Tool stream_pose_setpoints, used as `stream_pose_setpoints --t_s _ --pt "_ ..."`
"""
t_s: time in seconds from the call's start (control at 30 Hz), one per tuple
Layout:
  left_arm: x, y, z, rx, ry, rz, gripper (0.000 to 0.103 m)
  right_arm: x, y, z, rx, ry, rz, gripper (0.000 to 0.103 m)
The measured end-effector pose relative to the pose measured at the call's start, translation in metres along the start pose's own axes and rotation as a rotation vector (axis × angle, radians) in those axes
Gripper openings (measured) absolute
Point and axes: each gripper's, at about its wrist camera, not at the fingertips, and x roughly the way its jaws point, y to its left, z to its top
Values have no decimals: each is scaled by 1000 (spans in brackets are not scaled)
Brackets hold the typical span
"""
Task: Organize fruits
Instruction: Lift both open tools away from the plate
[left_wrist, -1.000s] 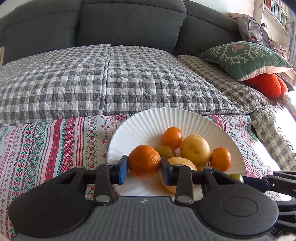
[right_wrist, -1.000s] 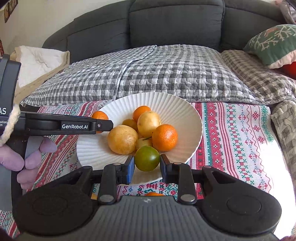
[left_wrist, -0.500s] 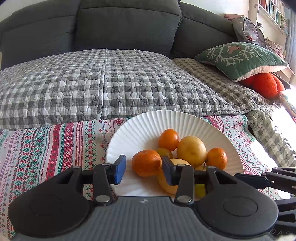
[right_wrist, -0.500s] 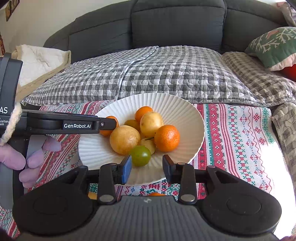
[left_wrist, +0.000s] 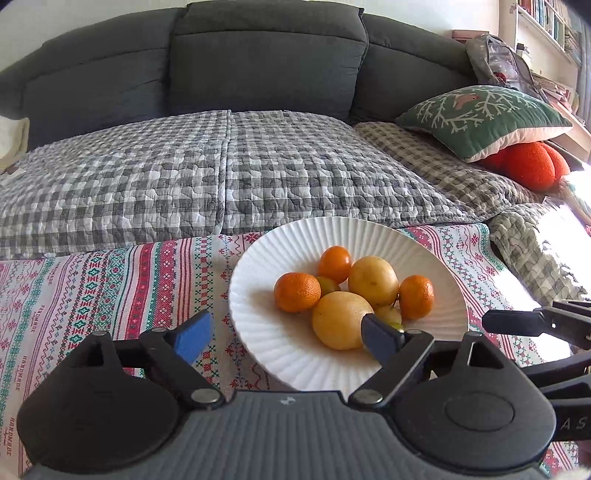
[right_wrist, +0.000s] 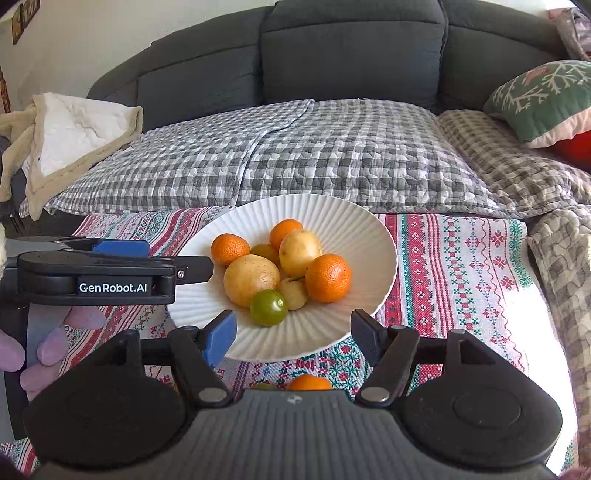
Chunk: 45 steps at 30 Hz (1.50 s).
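White ribbed plate (right_wrist: 373, 236), one, set on a striped embroidered cloth (right_wrist: 461, 258) in red, green and white. Contents of plate, all heaped at its centre and touching one another:

- Two large yellow fruits (right_wrist: 252, 280), one near, one behind it.
- Three mandarins: one at the left of the heap (right_wrist: 230, 249), one at the right (right_wrist: 328, 277), one at the back (right_wrist: 285, 228).
- One green citrus (right_wrist: 269, 307), resting at the near edge of the heap against the front yellow fruit.
- Two small yellow-green fruits (partly hidden among the others).

Off the plate: one orange fruit (right_wrist: 309, 383) on the cloth, just below the right gripper's body, mostly hidden.

Left gripper (left_wrist: 286, 338): fingers spread wide, nothing between them, held low at the plate's near left rim; its right finger overlaps the front yellow fruit in the left wrist view.

Right gripper (right_wrist: 291, 332): fingers spread wide, holding nothing, at the plate's near rim with the green citrus just beyond the gap.

Surroundings: grey checked quilt (right_wrist: 332, 155) over a dark grey sofa (right_wrist: 351, 59); green patterned cushion (left_wrist: 480, 118) at the right.
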Motion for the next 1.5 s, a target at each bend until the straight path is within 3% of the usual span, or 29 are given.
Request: stream_pose_setpoints --t_s 0.2,0.47,0.93,1.5 --pt "-16 -6 -3 14 7 35 98 -13 1 -3 -14 -8 -11 84" --pt "-35 -14 -12 7 38 64 98 -25 3 -7 -35 -5 -35 101" --pt "-70 -13 -35 -43 107 122 98 -45 6 -16 -36 10 -71 103" --pt "-80 -6 -74 -65 188 80 98 -56 9 -33 -42 40 -110 103"
